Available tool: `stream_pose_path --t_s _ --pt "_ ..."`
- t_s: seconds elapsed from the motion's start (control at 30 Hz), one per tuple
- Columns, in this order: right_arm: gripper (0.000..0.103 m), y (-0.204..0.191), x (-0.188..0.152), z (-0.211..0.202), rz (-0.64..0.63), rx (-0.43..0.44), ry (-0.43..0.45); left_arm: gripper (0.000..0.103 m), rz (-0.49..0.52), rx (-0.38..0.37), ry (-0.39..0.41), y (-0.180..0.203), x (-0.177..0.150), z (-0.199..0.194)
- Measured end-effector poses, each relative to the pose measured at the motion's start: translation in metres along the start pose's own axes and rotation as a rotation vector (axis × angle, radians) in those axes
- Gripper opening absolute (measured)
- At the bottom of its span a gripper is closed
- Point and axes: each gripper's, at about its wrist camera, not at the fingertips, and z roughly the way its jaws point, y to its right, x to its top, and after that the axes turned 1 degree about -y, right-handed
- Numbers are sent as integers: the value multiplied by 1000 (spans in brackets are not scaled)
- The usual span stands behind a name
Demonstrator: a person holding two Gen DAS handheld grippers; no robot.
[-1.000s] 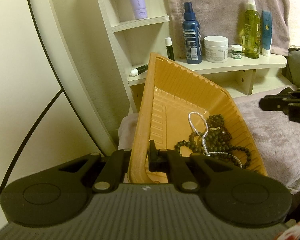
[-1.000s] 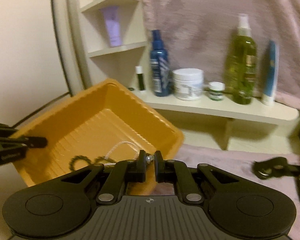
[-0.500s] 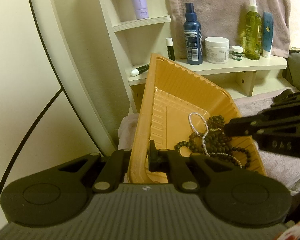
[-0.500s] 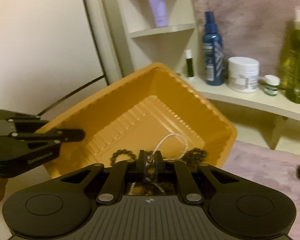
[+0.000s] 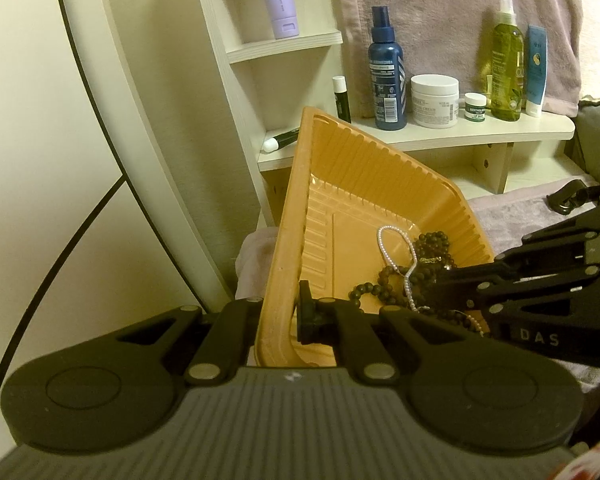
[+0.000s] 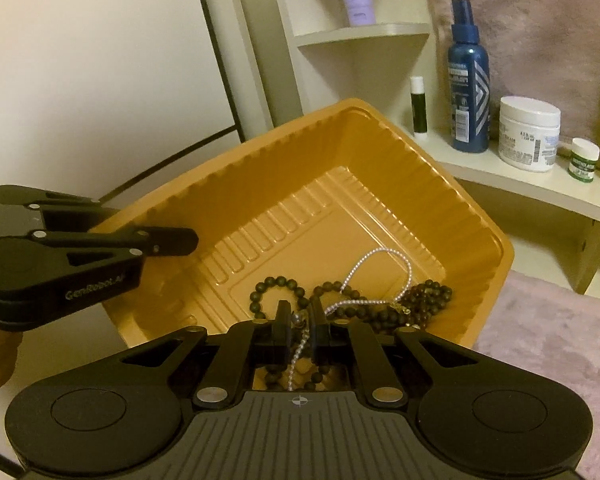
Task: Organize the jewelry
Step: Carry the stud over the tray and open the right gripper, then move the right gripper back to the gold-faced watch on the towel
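An orange plastic tray (image 5: 380, 168) is tipped up, and my left gripper (image 5: 278, 312) is shut on its near side wall. In the tray's low corner lie a white pearl strand (image 5: 384, 240) and dark bead bracelets (image 5: 432, 240). My right gripper (image 6: 301, 320) hangs over that pile inside the tray (image 6: 340, 128). Its jaws are opening, and a thin silver chain (image 6: 294, 360) with a small bead dangles loose in the gap between the pads. The right wrist view also shows the left gripper (image 6: 172, 240) on the tray's left rim, the pearl strand (image 6: 380, 254) and the dark beads (image 6: 276, 282).
A cream shelf (image 5: 440, 136) behind the tray carries a blue spray bottle (image 5: 386, 76), a white jar (image 5: 435, 100), a green bottle (image 5: 506, 64) and a lip balm (image 5: 340, 98). A mauve towel (image 5: 512, 220) covers the surface, with a dark item (image 5: 568, 200) lying on it.
My right gripper swung left and came down over the tray's jewelry pile, and its jaws have parted around the silver chain. The left gripper and tray stayed still.
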Motion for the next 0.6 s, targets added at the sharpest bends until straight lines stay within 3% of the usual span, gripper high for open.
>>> stream_pose_path --t_s 0.03,0.1,0.6 --pt "35 1 -1 -1 6 -6 7 4 0 0 0 0 0 0" --pt "54 5 -2 -5 24 -14 24 4 0 0 0 0 0 0" --pt "54 51 -21 -53 163 -211 89 4 1 2 0 1 1 0"
